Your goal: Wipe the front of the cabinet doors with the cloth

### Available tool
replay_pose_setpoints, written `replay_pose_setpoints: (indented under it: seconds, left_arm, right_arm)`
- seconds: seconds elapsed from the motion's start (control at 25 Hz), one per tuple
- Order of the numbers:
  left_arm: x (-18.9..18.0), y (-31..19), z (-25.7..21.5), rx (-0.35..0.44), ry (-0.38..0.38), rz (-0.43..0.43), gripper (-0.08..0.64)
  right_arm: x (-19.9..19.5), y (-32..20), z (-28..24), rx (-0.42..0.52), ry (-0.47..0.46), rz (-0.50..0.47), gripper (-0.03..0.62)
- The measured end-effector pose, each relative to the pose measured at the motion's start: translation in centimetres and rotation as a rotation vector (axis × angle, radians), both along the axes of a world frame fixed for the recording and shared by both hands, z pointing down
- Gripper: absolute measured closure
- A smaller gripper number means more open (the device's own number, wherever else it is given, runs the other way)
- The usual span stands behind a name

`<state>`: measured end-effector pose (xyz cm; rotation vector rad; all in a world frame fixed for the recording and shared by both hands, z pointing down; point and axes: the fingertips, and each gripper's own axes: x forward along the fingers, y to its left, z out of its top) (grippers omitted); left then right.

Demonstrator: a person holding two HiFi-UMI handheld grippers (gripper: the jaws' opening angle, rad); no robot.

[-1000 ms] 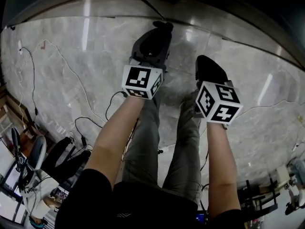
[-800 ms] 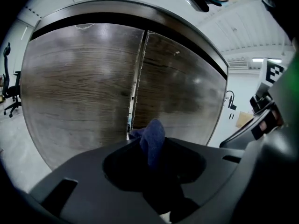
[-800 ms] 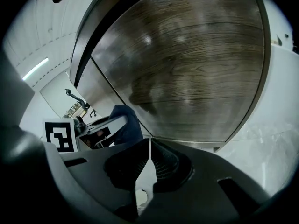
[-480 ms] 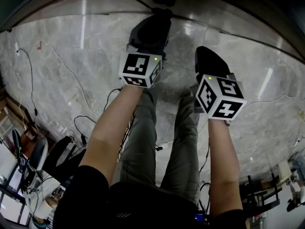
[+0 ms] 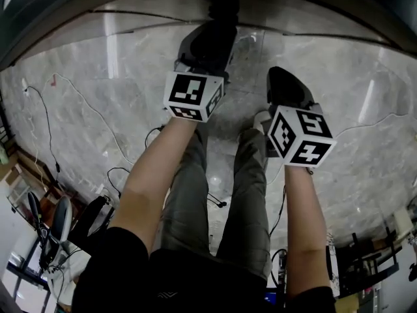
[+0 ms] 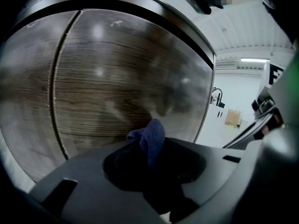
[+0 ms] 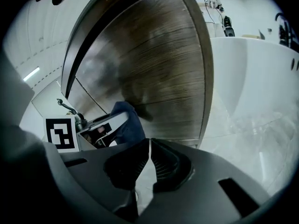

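The dark wood-grain cabinet door [image 6: 121,78] fills the left gripper view, close ahead. My left gripper [image 6: 152,155] is shut on a small blue cloth [image 6: 150,141], whose bunched end sticks out of the jaws just short of the door. In the right gripper view the same door [image 7: 159,73] stands ahead, and the blue cloth [image 7: 127,122] in the left gripper shows at the left. My right gripper [image 7: 149,158] is shut with nothing in it. In the head view both grippers, left [image 5: 210,43] and right [image 5: 285,85], point forward over the floor; the cloth is hidden there.
A grey marble floor [image 5: 117,96] lies below, with the person's legs [image 5: 215,194] between the arms. Cables [image 5: 45,129] trail across the floor at the left. The cabinet's dark base [image 5: 78,8] curves along the top. A white wall panel [image 7: 252,69] stands right of the door.
The left gripper has crept a little forward toward the cabinet base, and the view has tilted so more of that base shows. The right gripper has barely moved.
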<state>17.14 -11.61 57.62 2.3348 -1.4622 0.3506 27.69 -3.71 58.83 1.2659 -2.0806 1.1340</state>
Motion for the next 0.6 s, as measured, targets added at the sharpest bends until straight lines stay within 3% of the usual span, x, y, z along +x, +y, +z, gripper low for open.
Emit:
replay_pose_setpoints:
  seconds: [0.6]
  left_arm:
    - [13.0,-0.3,-0.3,-0.019,0.062,0.129,0.433]
  right_arm:
    - [9.8,0.9,-0.2,0.005,0.005,0.126,0.554]
